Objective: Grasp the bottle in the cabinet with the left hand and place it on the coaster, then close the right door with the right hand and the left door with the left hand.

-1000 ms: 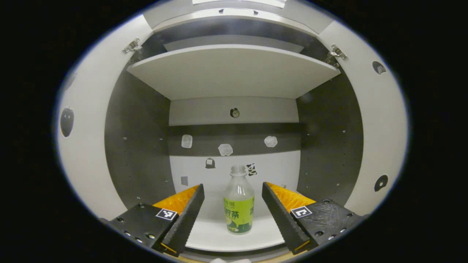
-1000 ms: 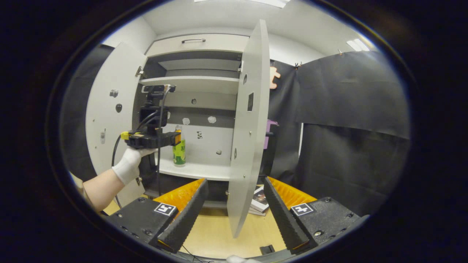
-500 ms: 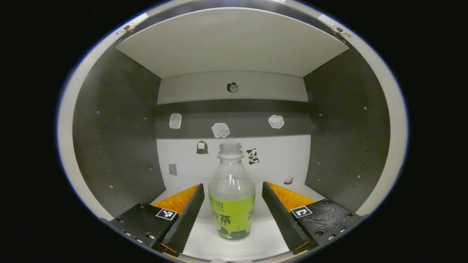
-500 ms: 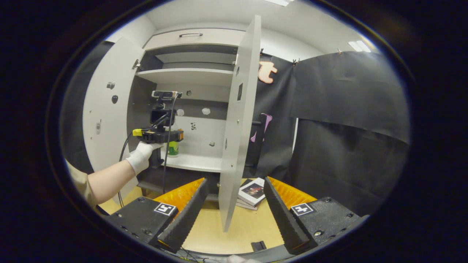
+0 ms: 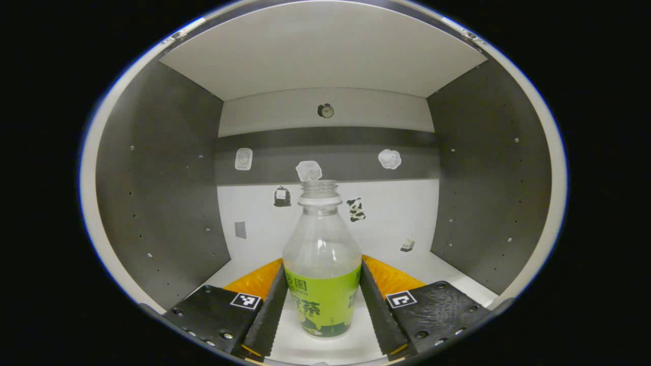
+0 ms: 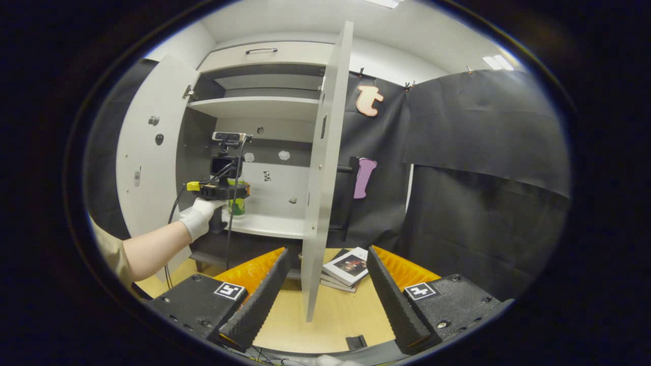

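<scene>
A clear, capless bottle (image 5: 322,284) with a green label stands upright on the white cabinet shelf (image 5: 432,267). My left gripper (image 5: 321,266) reaches inside the cabinet, and both fingers press against the label's sides. In the right gripper view, a gloved hand (image 6: 196,216) holds that left gripper (image 6: 224,190) at the bottle (image 6: 236,206) in the lower compartment. The left door (image 6: 147,152) and right door (image 6: 320,193) are both swung open. My right gripper (image 6: 327,251) is open and holds nothing, low over the wooden table, facing the right door's edge.
A stack of books (image 6: 346,267) lies on the wooden table (image 6: 285,330) under the cabinet, right of the open right door. A small black item (image 6: 354,341) sits near the table's front. The upper shelf (image 5: 325,51) hangs close above the bottle. Grey side walls (image 5: 163,193) flank it.
My left gripper moved deeper into the cabinet, and its fingers closed in on the bottle's sides. The right gripper's view drifted slightly, with the right door now seen more edge-on.
</scene>
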A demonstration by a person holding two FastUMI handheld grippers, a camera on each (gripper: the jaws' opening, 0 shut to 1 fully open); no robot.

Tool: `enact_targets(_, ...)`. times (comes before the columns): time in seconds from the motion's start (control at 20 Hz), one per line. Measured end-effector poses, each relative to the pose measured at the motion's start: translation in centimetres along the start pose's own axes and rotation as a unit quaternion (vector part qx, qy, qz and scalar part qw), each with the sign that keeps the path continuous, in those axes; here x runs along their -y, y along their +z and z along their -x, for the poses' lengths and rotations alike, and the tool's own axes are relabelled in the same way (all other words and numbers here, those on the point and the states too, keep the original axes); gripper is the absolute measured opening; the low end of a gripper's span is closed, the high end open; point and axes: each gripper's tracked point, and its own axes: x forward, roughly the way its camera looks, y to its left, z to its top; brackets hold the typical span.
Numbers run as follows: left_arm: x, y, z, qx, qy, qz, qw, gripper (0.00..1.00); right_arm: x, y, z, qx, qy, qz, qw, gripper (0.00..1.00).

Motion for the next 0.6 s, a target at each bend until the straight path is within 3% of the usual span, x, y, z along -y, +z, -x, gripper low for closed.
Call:
enact_targets(0.55,-0.7,5.2,13.6,0.080,-0.033,-0.012,0.996,0.78,-1.1,-1.2,0.8,0.006,0.030,-0.027,0.999,1.00)
enact_targets(0.6,-0.6,5.0,15.0,0.082,-0.037,-0.009,0.996,0.74,-1.2,-1.3,0.9,0.006,0.033,-0.030,0.999,1.00)
